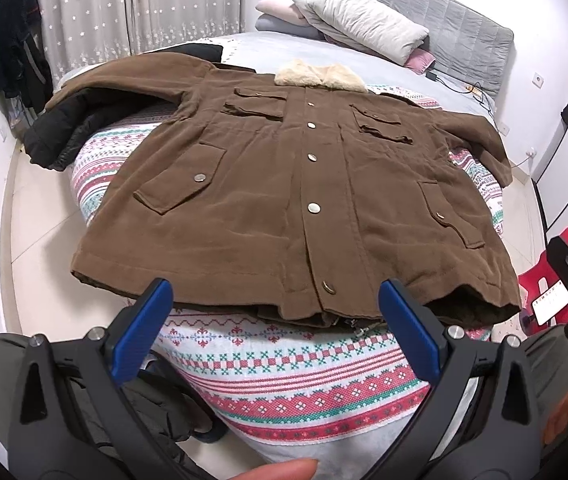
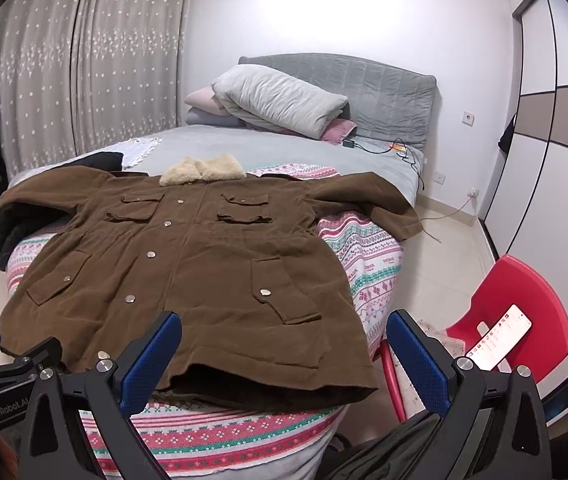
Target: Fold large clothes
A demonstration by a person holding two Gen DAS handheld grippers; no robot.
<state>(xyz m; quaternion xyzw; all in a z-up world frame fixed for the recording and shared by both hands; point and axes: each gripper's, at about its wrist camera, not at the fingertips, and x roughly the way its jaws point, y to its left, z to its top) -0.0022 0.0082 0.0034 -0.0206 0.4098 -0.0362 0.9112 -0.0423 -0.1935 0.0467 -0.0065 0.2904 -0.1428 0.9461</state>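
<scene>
A patterned blanket (image 2: 368,256) in red, teal and white bands covers the foot of the bed, over a grey sheet (image 2: 284,148). At the head, a pale folded duvet (image 2: 280,98) leans on pink and grey pillows (image 2: 200,100) against the padded grey headboard (image 2: 388,88). A charger and cable (image 2: 368,146) lie near the pillows. Star-printed curtains (image 2: 84,72) hang at the left, with dark clothes (image 1: 16,52) on a hook beside them. A black puffer jacket (image 1: 60,136) slumps off the bed's left edge. To the right, a red plastic chair (image 2: 524,292) holds a lit phone (image 2: 500,336).
</scene>
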